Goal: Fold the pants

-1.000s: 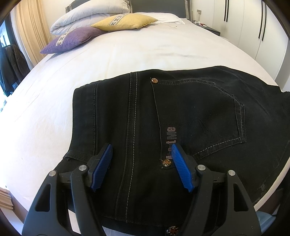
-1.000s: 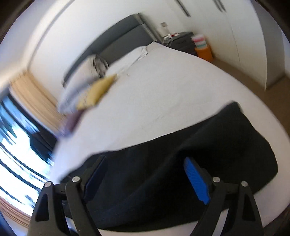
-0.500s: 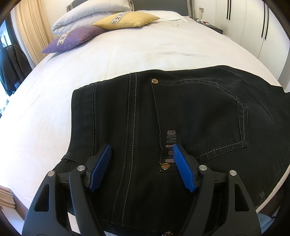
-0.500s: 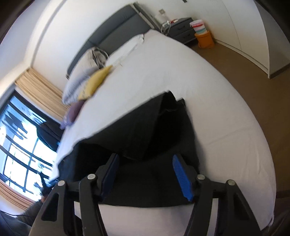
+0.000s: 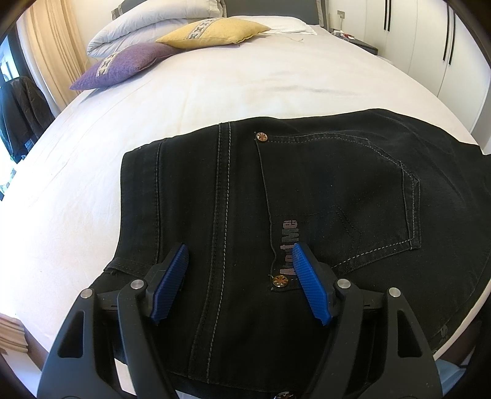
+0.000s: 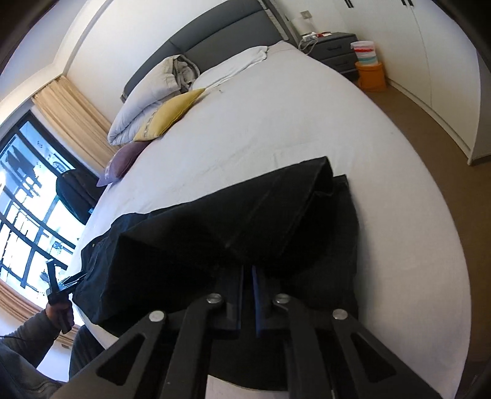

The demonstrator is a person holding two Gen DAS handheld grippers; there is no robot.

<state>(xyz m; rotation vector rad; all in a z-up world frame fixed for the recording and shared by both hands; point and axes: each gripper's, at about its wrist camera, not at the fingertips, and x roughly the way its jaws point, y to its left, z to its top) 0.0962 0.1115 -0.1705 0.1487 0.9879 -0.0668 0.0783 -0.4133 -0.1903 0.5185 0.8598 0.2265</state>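
Setting: bedroom, white bed [image 5: 214, 92] filling both views.
Pants: black pants [image 5: 307, 199] spread on the near part of the bed, waist end toward the left wrist view, back pocket [image 5: 337, 196] facing up with pale stitching, copper rivets and a grey printed logo.
Left gripper: left gripper [image 5: 239, 261] low over the waist area, jaws wide apart, blue pads [image 5: 172, 282] on either side of the double seam, nothing between them; whether the tips touch the cloth cannot be told.
Right gripper: right gripper [image 6: 247, 276] with jaws drawn narrow, pinching a fold of the black pants [image 6: 230, 227]; cloth raised in a tent-like ridge above the layer lying flat on the bed [image 6: 307, 116].
Left hand: seen small at the left edge of the right wrist view, gripping its tool [image 6: 58, 291] beside the pants' far end.
Pillows: yellow cushion [image 5: 211, 32], purple cushion [image 5: 122, 63] and white pillows [image 5: 153, 21] near the grey headboard [image 6: 214, 33].
Surroundings: beige curtain [image 6: 70, 113], dark window [image 6: 27, 190], grey nightstand [image 6: 334, 49], orange container [image 6: 371, 75], white wardrobe doors [image 5: 435, 46], brown floor [image 6: 445, 147].
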